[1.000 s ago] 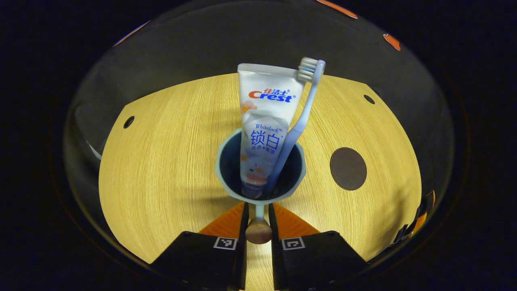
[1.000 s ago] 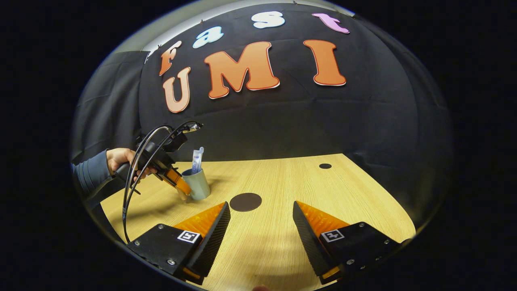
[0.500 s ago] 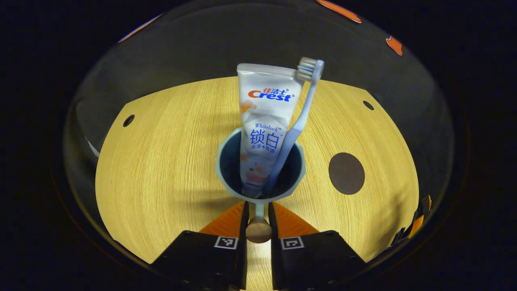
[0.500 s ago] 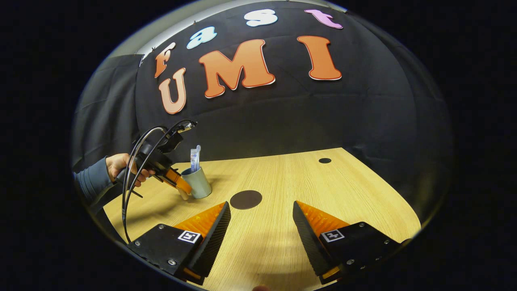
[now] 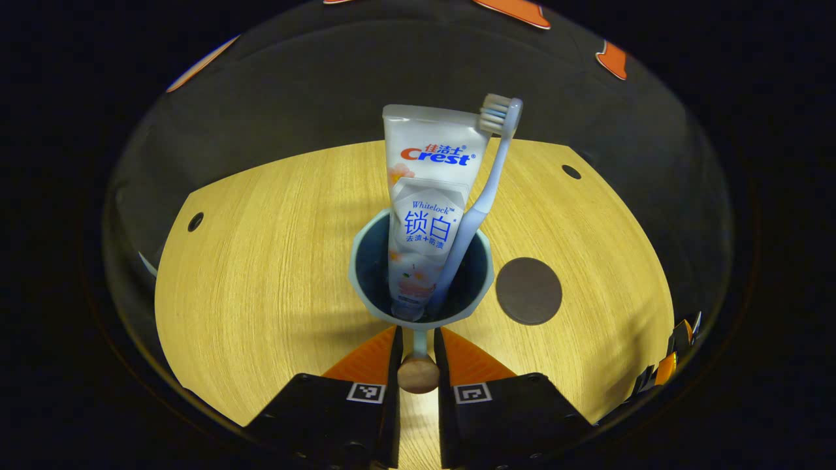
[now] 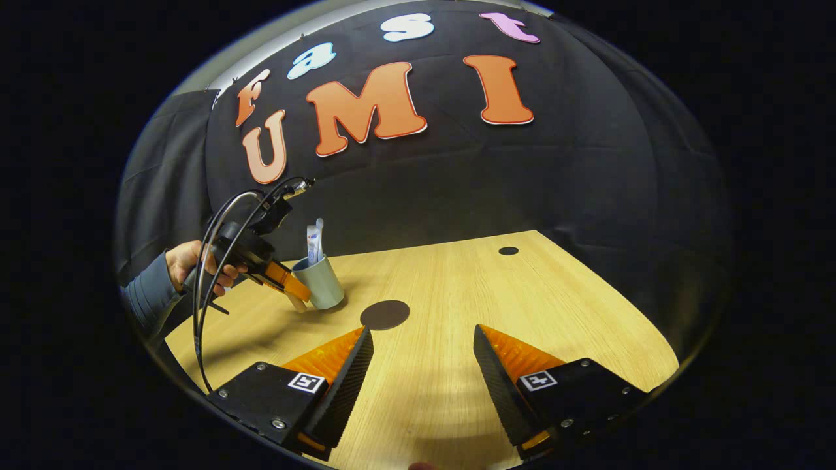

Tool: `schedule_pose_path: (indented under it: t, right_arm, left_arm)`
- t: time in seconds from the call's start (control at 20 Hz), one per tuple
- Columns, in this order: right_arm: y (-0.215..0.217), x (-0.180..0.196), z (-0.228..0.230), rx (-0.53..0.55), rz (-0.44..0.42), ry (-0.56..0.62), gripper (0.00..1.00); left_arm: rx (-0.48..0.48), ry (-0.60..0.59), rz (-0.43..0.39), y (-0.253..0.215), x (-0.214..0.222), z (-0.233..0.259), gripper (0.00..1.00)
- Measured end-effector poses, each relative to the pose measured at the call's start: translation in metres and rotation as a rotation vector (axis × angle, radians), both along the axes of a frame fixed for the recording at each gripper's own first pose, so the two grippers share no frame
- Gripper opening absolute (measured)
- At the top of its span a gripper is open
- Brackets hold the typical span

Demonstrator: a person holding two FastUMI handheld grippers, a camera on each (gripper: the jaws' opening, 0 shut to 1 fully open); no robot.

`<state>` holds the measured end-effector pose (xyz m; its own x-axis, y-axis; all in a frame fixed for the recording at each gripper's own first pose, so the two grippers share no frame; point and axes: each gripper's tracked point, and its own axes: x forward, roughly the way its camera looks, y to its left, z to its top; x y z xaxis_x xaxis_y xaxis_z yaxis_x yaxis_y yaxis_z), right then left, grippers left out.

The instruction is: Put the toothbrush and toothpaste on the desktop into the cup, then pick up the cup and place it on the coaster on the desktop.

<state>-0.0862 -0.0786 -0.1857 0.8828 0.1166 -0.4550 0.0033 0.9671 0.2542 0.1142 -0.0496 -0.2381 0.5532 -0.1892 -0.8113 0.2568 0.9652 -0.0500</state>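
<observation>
A pale blue-grey cup point(image 5: 366, 287) stands straight ahead in the left gripper view, holding a white toothpaste tube point(image 5: 428, 196) and a light blue toothbrush point(image 5: 486, 189), bristles up. My left gripper point(image 5: 416, 346) is shut on the cup's handle point(image 5: 418, 372), which ends in a wooden knob. The dark round coaster point(image 5: 528, 290) lies on the wooden desktop just right of the cup. In the right gripper view the cup point(image 6: 320, 284) looks tilted and close to the coaster point(image 6: 385, 314), held by the left gripper point(image 6: 290, 290) in a person's hand point(image 6: 196, 261). My right gripper point(image 6: 423, 352) is open over the near desktop.
The wooden desktop point(image 5: 261, 261) has small dark cable holes at far left point(image 5: 195, 221) and far right point(image 5: 571, 172). Black cloth walls close the booth behind. Black cables point(image 6: 215, 248) loop from the left gripper. The desktop's near edge runs below my right gripper.
The left gripper has carried the cup toward the coaster, which now sits nearer the cup in both views. The right gripper stays open, its view drifting slightly.
</observation>
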Motion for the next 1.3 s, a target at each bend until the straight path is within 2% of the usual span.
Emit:
schedule_pose_path:
  t: [0.5, 0.9, 1.3]
  right_arm:
    - [-0.024, -0.028, -0.008, -0.047, -0.063, 0.042, 0.93]
    - [-0.021, -0.031, -0.019, -0.05, -0.047, 0.064, 0.93]
    - [-0.015, -0.028, -0.028, -0.055, -0.029, 0.073, 0.93]
  left_arm:
    - [-0.001, 0.005, -0.115, 0.008, 0.004, -0.001, 0.24]
    - [0.007, 0.067, -0.154, 0.013, -0.002, 0.003, 0.24]
    - [0.047, 0.057, -0.178, 0.016, -0.001, 0.006, 0.24]
